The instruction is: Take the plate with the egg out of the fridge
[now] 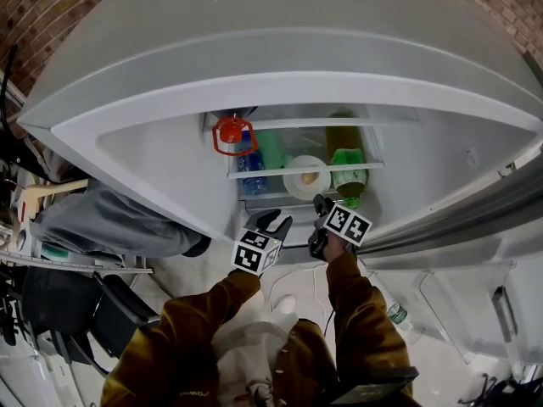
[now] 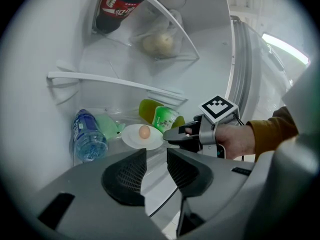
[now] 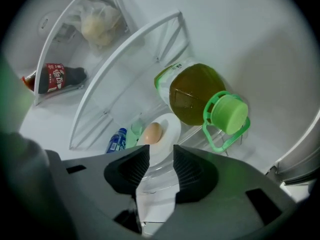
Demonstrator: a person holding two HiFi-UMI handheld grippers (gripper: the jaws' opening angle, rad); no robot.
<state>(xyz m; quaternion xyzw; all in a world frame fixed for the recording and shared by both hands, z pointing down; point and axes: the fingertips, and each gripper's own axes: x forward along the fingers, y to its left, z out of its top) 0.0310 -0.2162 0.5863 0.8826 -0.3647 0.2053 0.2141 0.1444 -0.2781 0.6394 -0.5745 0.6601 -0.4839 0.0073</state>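
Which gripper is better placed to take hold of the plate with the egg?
The right gripper: its open jaws face the near rim of the plate. The left gripper sits farther back, empty.

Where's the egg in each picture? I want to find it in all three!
Head view: the egg lies on the white plate, mid-picture, on the fridge shelf.
Left gripper view: egg just left of centre.
Right gripper view: egg near the centre.
Shared landmark: the green-capped jug, right of the plate everywhere.
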